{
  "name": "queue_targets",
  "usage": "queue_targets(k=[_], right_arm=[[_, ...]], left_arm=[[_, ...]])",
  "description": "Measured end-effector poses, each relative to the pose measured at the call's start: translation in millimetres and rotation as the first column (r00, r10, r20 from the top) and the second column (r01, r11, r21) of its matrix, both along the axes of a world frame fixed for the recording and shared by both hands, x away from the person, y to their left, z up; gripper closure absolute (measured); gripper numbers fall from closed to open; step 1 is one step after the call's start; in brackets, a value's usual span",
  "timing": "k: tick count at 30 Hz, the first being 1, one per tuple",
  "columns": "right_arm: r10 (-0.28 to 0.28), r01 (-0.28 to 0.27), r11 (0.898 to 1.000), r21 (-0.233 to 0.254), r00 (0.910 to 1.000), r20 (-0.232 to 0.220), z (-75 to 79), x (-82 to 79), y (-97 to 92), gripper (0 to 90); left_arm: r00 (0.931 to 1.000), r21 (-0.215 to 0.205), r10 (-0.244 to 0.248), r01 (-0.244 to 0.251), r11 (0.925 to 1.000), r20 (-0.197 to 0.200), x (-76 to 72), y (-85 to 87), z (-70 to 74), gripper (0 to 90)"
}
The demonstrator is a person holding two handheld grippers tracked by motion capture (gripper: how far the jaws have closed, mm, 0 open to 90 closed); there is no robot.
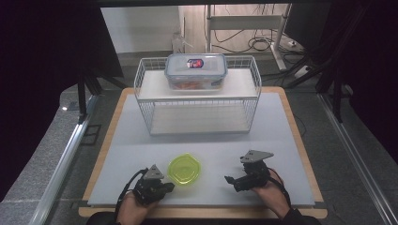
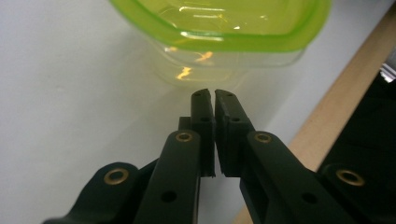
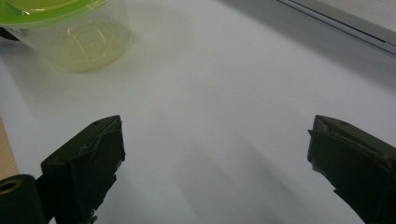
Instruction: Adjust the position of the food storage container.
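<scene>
Left gripper (image 1: 165, 187): black body, grey three-cornered plate on top, black cable trailing back past wrist. Its own view: two black jaws, flat links with brass-ringed holes, small plain screw holes, notched pads. Right gripper (image 1: 228, 179): same black build, grey plate, dark cable with reddish strand; broad black pads, matte, scuffed edges. Dark sleeves at both wrists.

White wire rack (image 1: 197, 101) sits at the far end of the surface (image 1: 281, 140), well apart from both hand-held grippers, straight ahead of them. On its top shelf: clear box w/ blue-rimmed clip lid (image 1: 195, 70), red/white label on top, something orange-ish inside, can't tell what. Lower shelf bare. Behind the surface, further off: cables on floor (image 1: 248, 44) + metal frame legs (image 1: 281, 26).
</scene>
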State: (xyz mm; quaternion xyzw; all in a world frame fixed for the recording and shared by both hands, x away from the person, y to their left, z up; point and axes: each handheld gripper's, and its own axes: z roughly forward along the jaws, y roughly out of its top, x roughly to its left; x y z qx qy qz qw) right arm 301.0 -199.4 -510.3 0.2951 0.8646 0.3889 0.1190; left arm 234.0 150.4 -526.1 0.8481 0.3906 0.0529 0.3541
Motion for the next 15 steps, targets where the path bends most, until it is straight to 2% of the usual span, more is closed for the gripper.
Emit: queue_targets(k=[6, 10, 15], right_arm=[[-0.003, 0.003, 1.0, 0.0, 1.0, -0.005, -1.0, 0.7, -0.1, 3.9], [0.0, 0.0, 1.0, -0.003, 1.0, -0.005, -1.3, 0.4, 0.9, 3.9], [-0.001, 0.001, 1.0, -0.004, 1.0, -0.006, -2.2, 1.0, 1.4, 4.0]], left_arm=[[0.9999, 0.021, -0.01, 0.01, 0.9997, 0.003, 8.0, -7.4, -1.5, 87.0], [0.9999, 0.032, 0.008, -0.009, 0.9994, 0.015, 17.5, -10.4, -2.2, 87.0], [0.9996, 0.025, 0.017, -0.018, 0.9995, 0.021, 27.8, -13.2, -2.8, 87.1]])
